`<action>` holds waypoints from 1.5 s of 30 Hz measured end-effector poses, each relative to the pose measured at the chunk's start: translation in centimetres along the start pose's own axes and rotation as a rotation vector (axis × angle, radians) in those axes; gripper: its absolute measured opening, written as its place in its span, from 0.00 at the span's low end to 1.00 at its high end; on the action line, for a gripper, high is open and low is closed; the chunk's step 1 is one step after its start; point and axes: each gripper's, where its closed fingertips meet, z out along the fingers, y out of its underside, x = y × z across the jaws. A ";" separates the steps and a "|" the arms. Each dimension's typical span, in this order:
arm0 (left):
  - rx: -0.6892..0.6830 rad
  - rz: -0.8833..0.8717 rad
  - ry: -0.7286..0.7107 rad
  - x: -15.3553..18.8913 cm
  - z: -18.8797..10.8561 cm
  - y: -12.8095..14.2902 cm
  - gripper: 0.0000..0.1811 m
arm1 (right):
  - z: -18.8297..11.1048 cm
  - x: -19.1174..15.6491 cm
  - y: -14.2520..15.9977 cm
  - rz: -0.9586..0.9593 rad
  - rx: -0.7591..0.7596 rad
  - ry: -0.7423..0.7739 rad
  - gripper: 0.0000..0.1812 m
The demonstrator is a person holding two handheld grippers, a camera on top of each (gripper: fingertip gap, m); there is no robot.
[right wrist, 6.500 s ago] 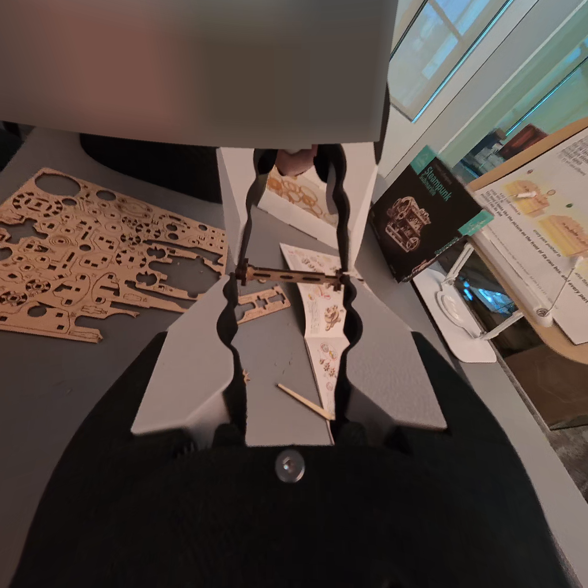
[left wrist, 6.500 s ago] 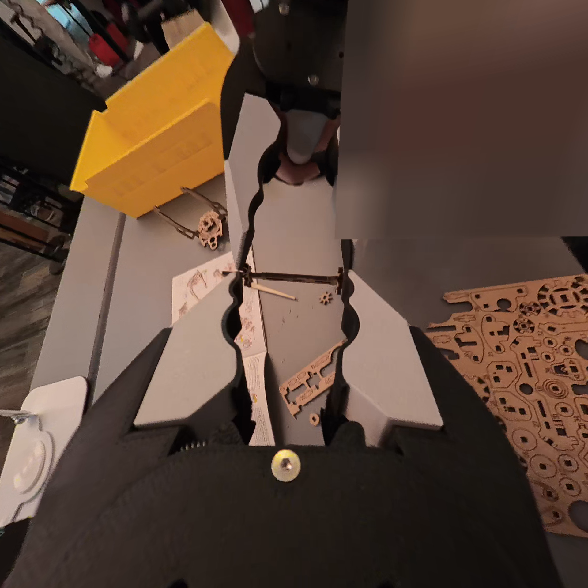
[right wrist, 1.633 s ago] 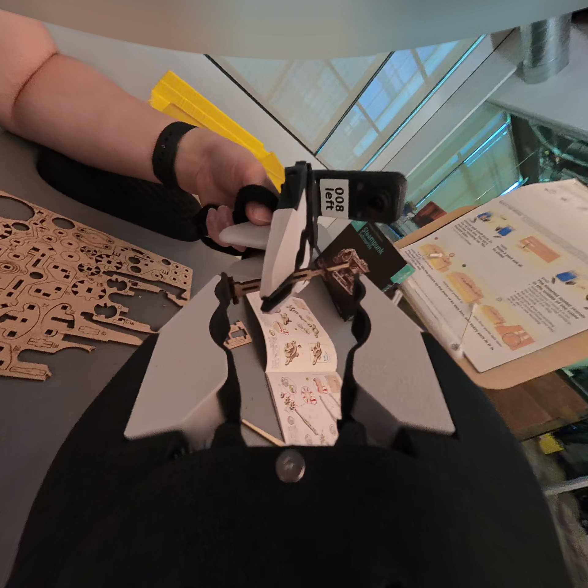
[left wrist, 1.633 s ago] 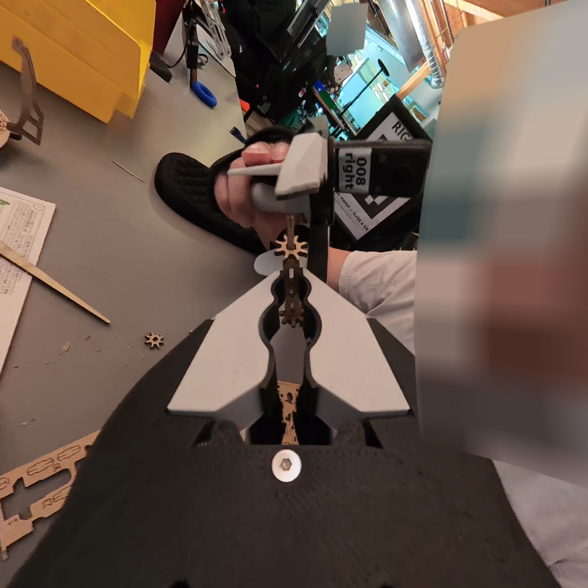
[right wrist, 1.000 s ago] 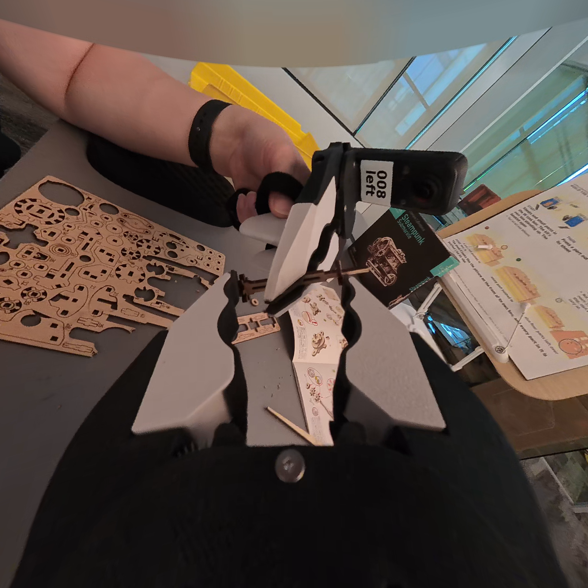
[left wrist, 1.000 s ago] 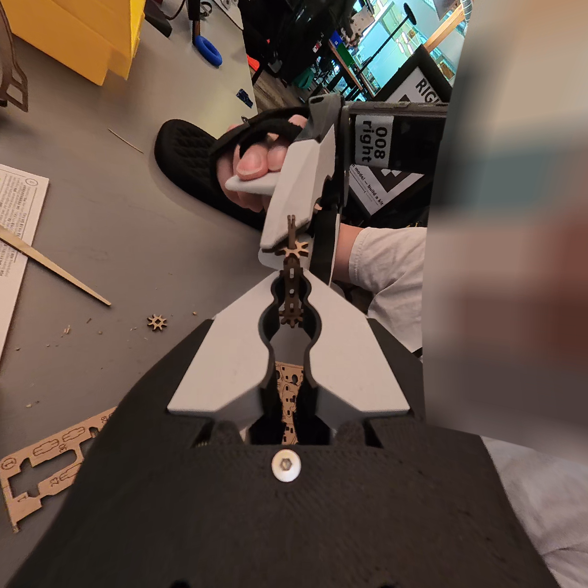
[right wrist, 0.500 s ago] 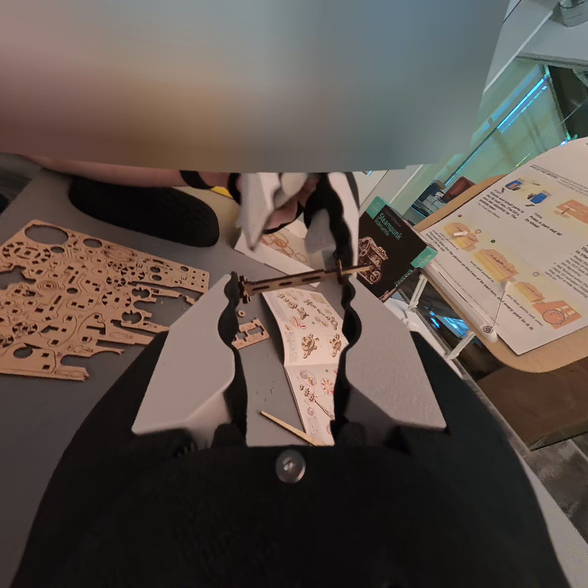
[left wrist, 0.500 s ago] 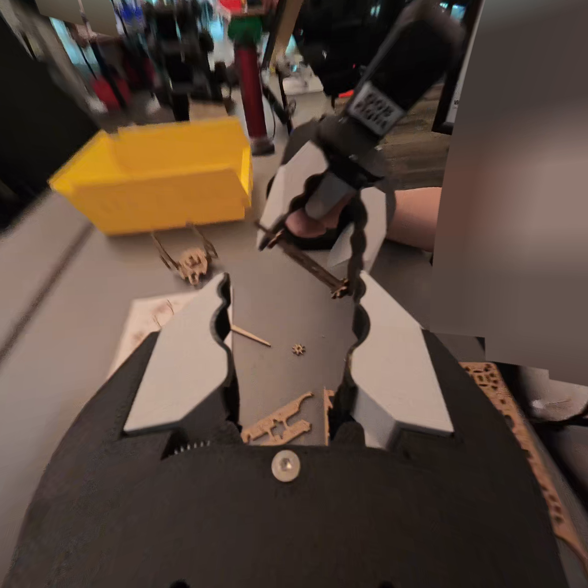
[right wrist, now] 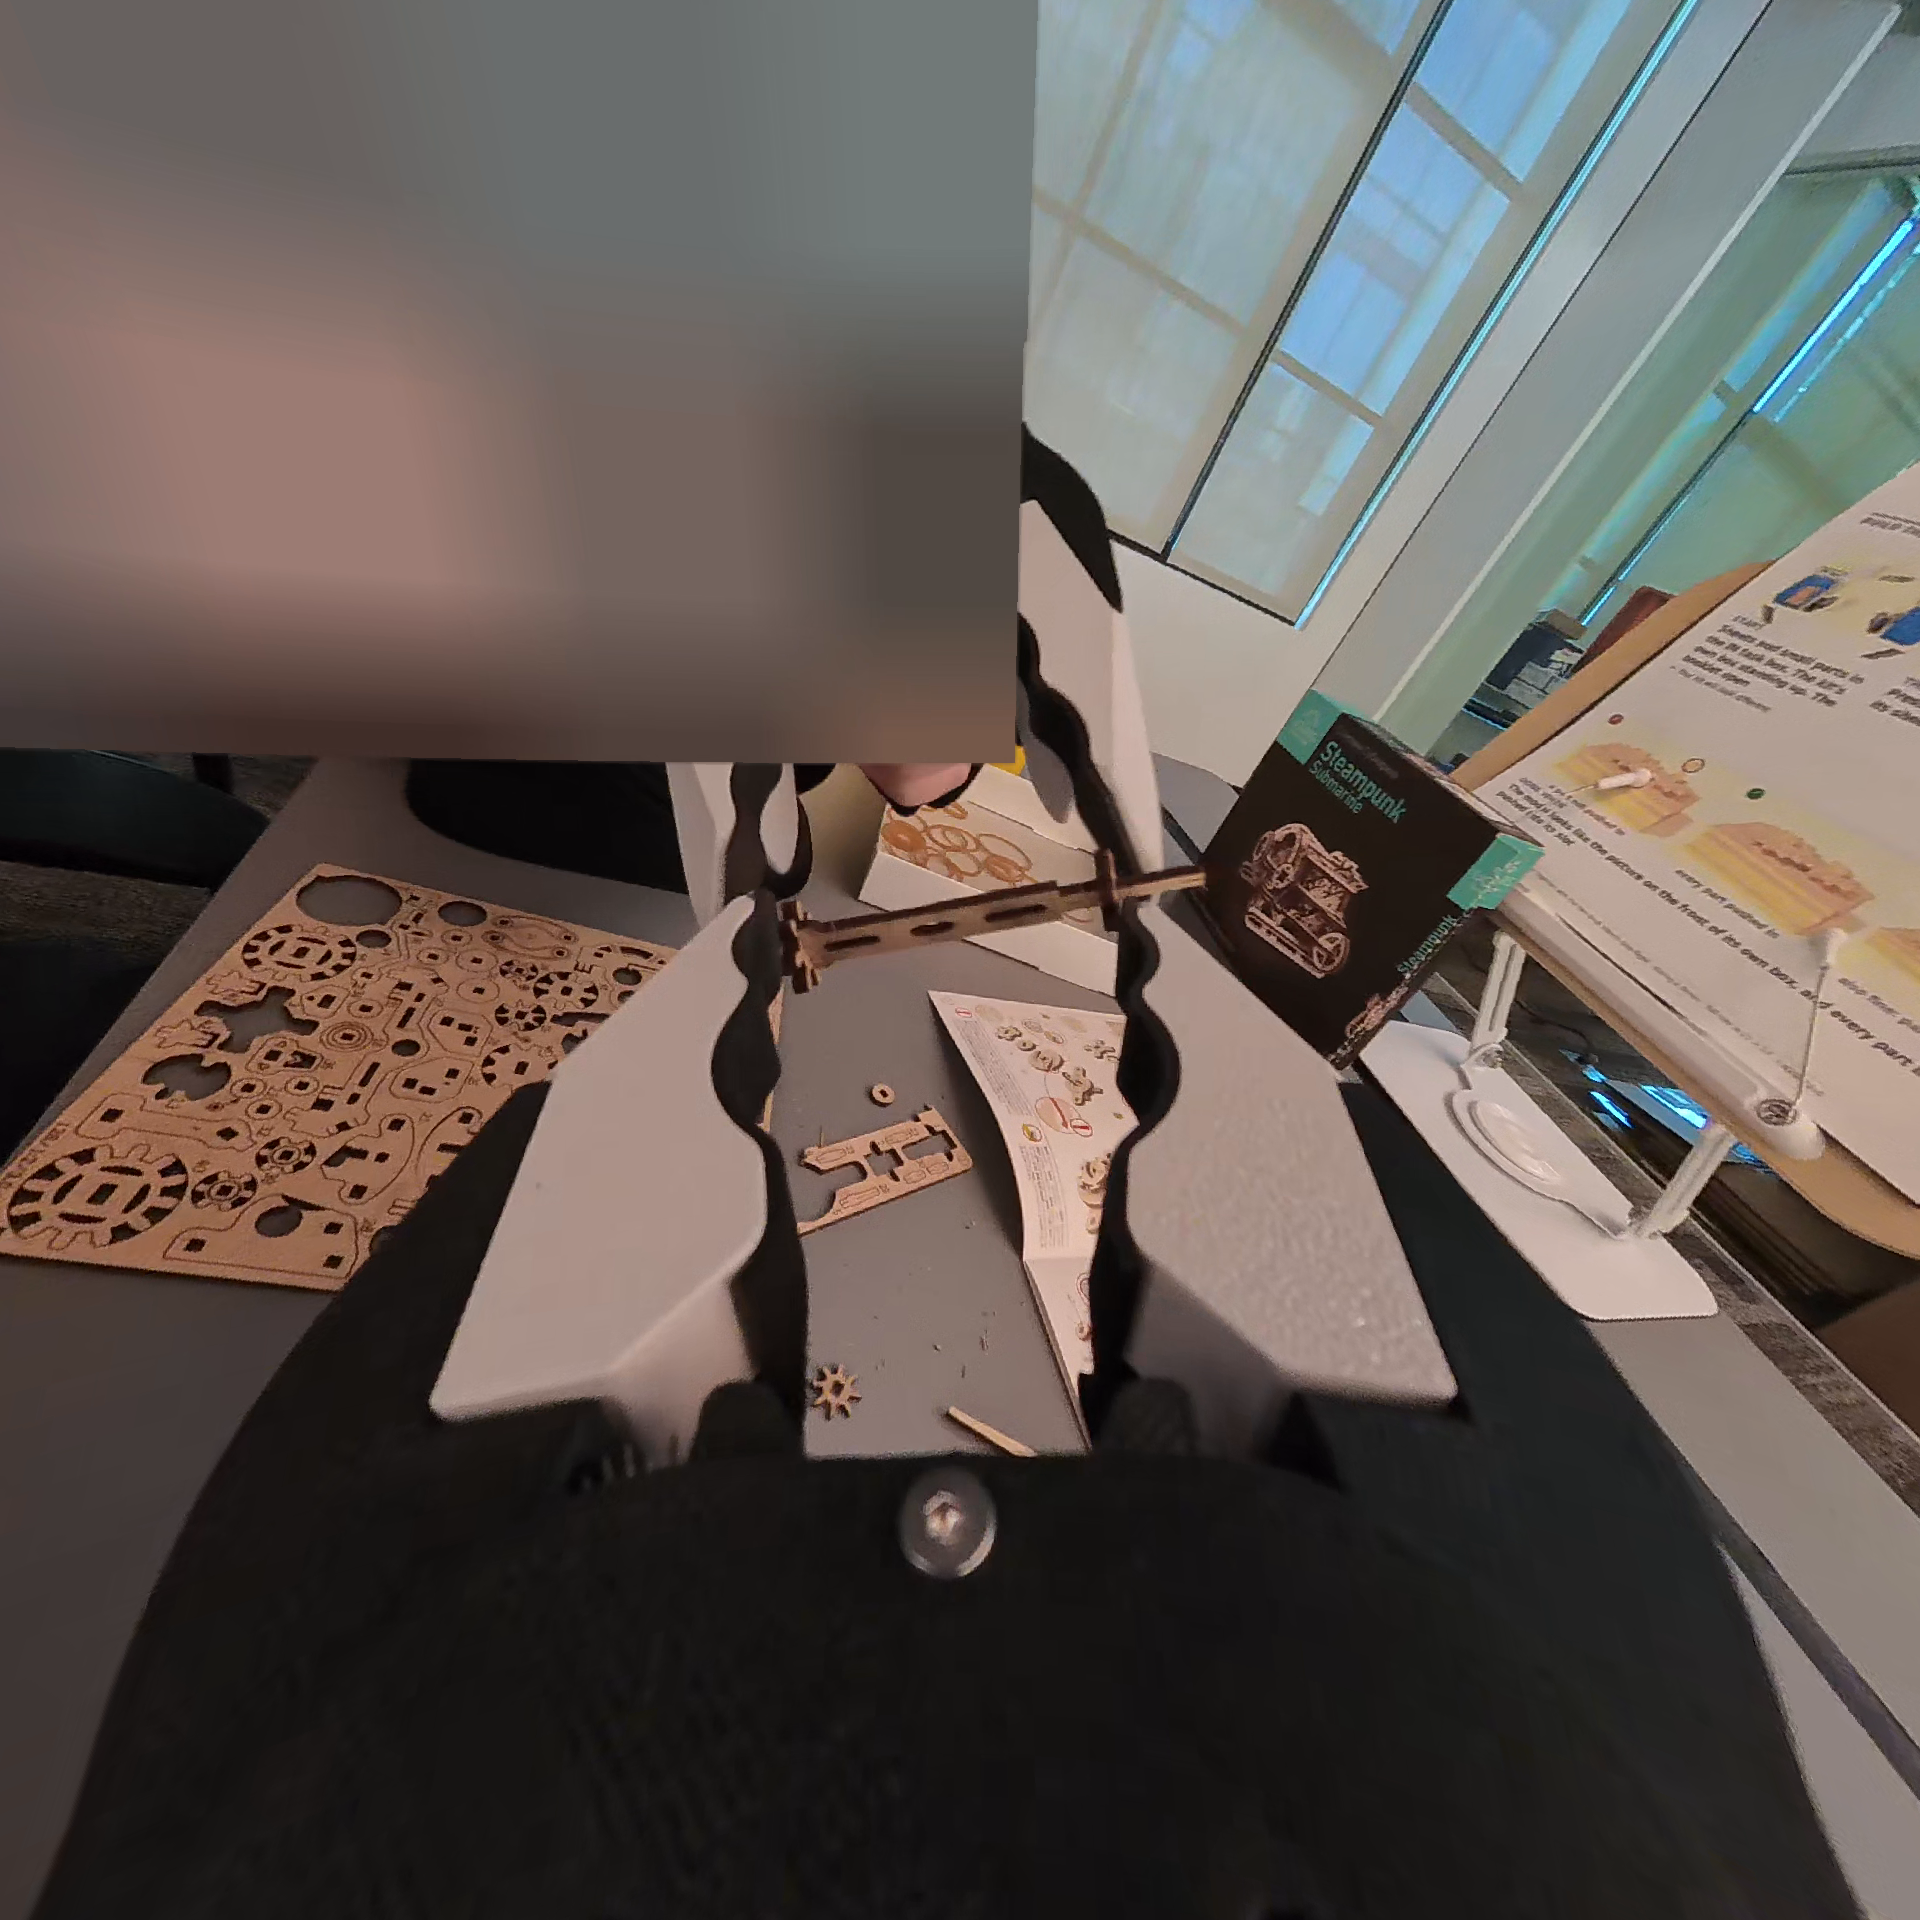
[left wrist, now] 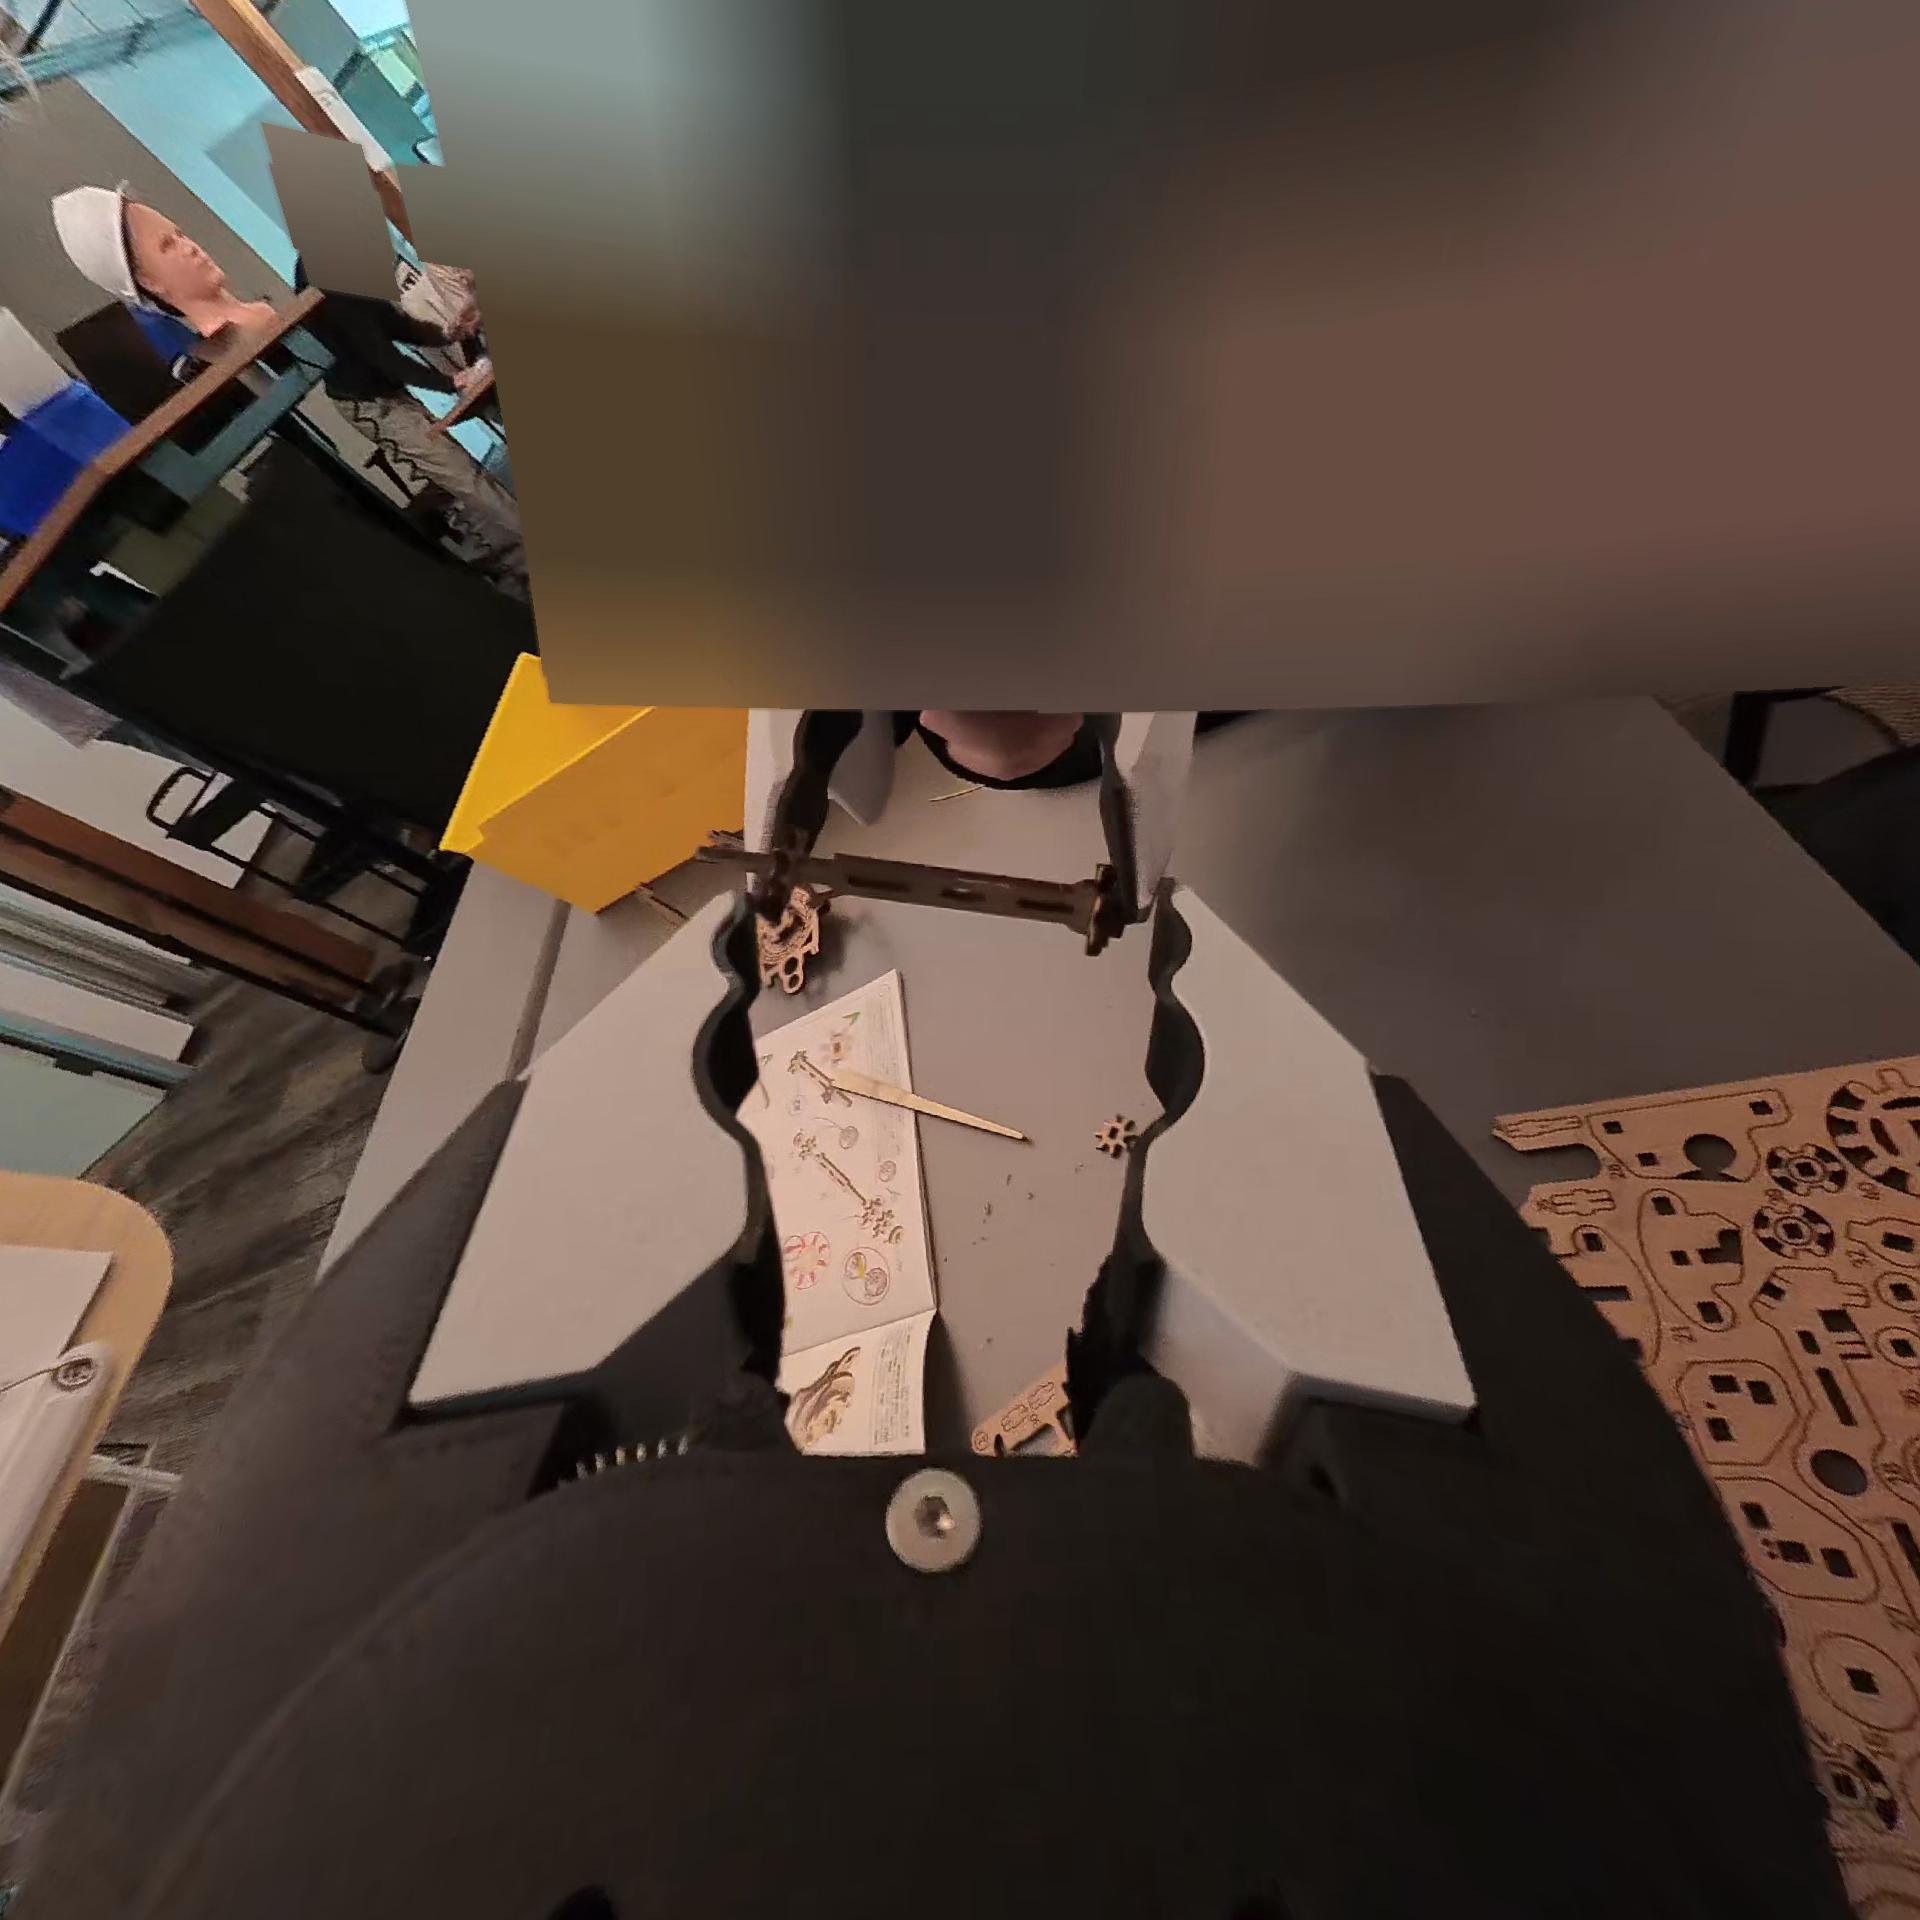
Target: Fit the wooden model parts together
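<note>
Grey table carries loose parts. Slotted shaft hangs above it, spanned endwise between wide right gripper jaws; left gripper jaws gape, presumably freed for the gear.

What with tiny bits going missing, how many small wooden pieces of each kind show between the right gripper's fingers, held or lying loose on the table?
Rod, held: 1
Gear: 1
Ring: 1
Stick: 1
Cut-out scrap: 1
Total: 5
</note>
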 end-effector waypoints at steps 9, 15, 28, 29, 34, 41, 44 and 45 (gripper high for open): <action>0.012 0.009 -0.013 -0.1 0.1 -0.3 0.38 | -0.2 0.3 -0.2 0.016 0.019 0.008 0.34; 0.043 -0.018 -0.006 0.0 0.1 -0.5 0.38 | -0.3 0.3 -0.3 0.028 0.027 0.003 0.34; 0.093 -0.036 0.047 0.5 -0.2 -1.1 0.38 | -0.6 -0.3 -0.5 0.025 0.029 -0.052 0.34; 0.082 -0.032 0.057 0.6 -0.3 -0.9 0.37 | -0.6 -0.5 -0.4 0.022 0.022 -0.060 0.35; -0.071 0.011 0.068 1.1 -0.1 0.8 0.37 | 0.0 -0.8 1.2 0.012 -0.078 -0.073 0.35; -0.286 0.043 0.076 1.8 0.8 4.1 0.45 | 0.8 -0.6 4.1 0.000 -0.249 -0.041 0.35; -0.322 0.102 0.010 1.0 1.1 4.8 0.39 | 1.0 -0.4 4.7 0.007 -0.275 -0.023 0.35; -0.314 0.097 0.013 1.1 1.1 4.7 0.39 | 1.0 -0.4 4.6 0.007 -0.272 -0.020 0.34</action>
